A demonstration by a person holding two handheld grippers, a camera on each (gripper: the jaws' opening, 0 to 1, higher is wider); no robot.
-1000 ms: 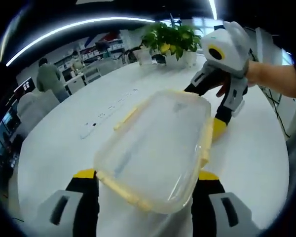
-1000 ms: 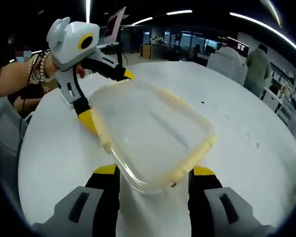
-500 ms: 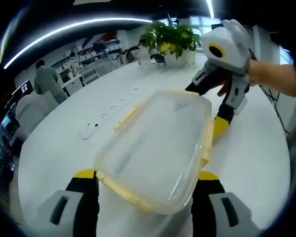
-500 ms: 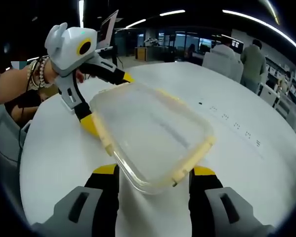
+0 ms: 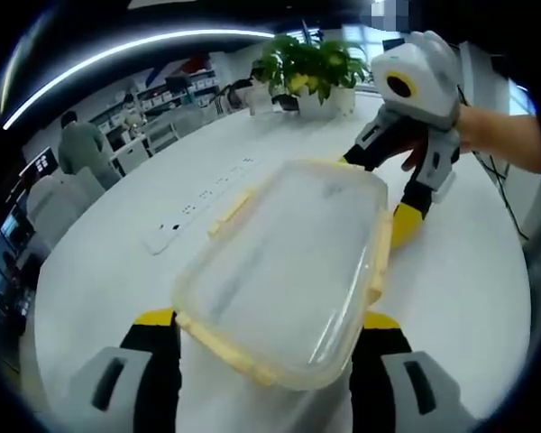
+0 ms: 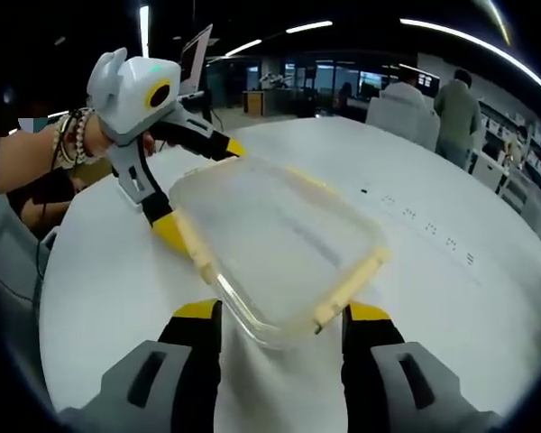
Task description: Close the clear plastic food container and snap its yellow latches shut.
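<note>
Left gripper view puts the clear plastic food container (image 5: 284, 280) between my own two jaws, which stand spread at either side of its near end without squeezing it, the lid already lying on top. Its yellow latches (image 5: 232, 213) still stick out from the rim, so I judge none has been snapped. At two o'clock my right gripper (image 5: 404, 200) straddles the far end, jaws wide apart. Compared with a second ago, the container's far end has dropped slightly and the right gripper has shifted a little toward the corner; the white table (image 5: 99, 271) shows more of the power strip (image 5: 176, 225) at ten o'clock. In the right gripper view the container (image 6: 275, 248) sits at twelve o'clock, the left gripper (image 6: 194, 189) at ten o'clock. Pressing the latches is what remains.
</note>
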